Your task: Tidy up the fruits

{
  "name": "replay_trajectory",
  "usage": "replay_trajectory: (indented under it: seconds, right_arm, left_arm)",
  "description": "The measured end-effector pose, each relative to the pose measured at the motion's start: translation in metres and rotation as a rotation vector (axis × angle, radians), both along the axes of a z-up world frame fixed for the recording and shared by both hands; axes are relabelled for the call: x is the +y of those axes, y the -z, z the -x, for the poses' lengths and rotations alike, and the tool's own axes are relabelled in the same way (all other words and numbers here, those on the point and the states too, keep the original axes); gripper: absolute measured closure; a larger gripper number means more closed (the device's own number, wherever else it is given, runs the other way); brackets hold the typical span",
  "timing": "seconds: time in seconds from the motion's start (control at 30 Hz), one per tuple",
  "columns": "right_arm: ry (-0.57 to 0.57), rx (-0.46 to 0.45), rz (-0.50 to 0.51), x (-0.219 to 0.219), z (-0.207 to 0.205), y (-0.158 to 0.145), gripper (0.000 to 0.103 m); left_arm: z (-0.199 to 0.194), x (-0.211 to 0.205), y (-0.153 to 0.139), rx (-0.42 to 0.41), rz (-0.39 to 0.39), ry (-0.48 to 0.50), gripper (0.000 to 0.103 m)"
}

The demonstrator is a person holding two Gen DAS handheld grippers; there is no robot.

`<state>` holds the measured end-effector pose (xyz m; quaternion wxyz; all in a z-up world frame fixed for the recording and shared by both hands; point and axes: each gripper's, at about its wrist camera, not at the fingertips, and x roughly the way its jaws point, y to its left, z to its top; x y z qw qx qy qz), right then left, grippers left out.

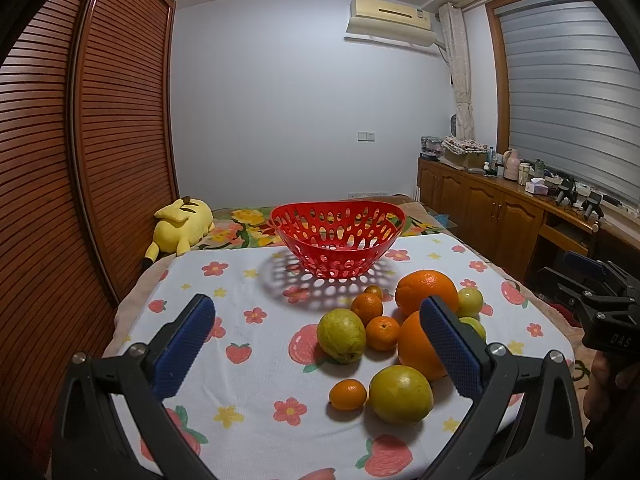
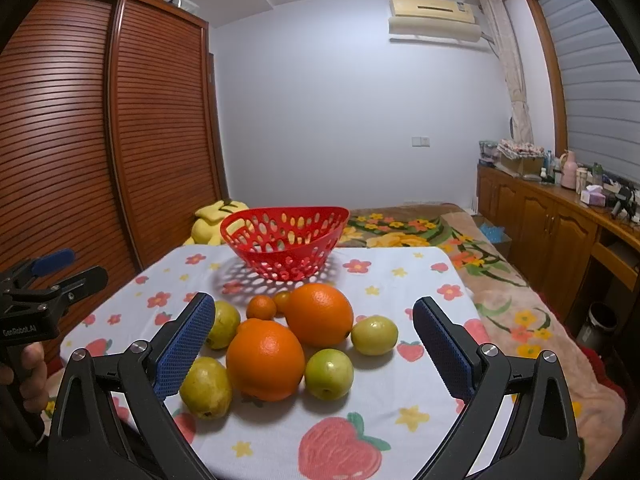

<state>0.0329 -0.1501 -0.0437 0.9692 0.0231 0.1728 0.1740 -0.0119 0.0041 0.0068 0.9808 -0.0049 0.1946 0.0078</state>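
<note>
A red perforated basket (image 1: 338,240) (image 2: 282,238) stands empty at the far side of the table. In front of it lies a cluster of fruit: two big oranges (image 2: 264,358) (image 2: 319,314) (image 1: 426,290), several small tangerines (image 1: 382,332) (image 2: 261,307), green-yellow fruits (image 1: 341,334) (image 1: 400,394) (image 2: 329,374) (image 2: 374,335) (image 2: 206,388). My left gripper (image 1: 318,344) is open, low over the cloth, left of the near orange (image 1: 418,346). My right gripper (image 2: 314,346) is open, its fingers flanking the cluster from the near side. Neither holds anything.
The table wears a white cloth with strawberries and flowers (image 1: 248,280). Behind it lie a flowered bed and a yellow plush toy (image 1: 182,222). A slatted wooden wardrobe (image 1: 100,128) is left, a cluttered wooden cabinet (image 2: 560,216) right. A hand holds each gripper's handle.
</note>
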Motion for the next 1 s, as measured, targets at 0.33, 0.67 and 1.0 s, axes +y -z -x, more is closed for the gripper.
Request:
replay_trajectory:
  seconds: [0.33,0.67,1.0]
  right_arm:
    - [0.0,0.001,0.001,0.0,0.0,0.001,0.002]
    - [-0.006,0.006,0.004,0.001,0.001,0.003,0.002]
    - [-0.018,0.035,0.012,0.005,-0.003,0.011,0.002]
  left_arm:
    - [0.0,0.0,0.0,0.0,-0.001,0.001,0.0]
    - [0.001,-0.003,0.002,0.005,-0.002,0.005,0.0]
    - [-0.004,0.002,0.014,0.048,0.002,0.019,0.0]
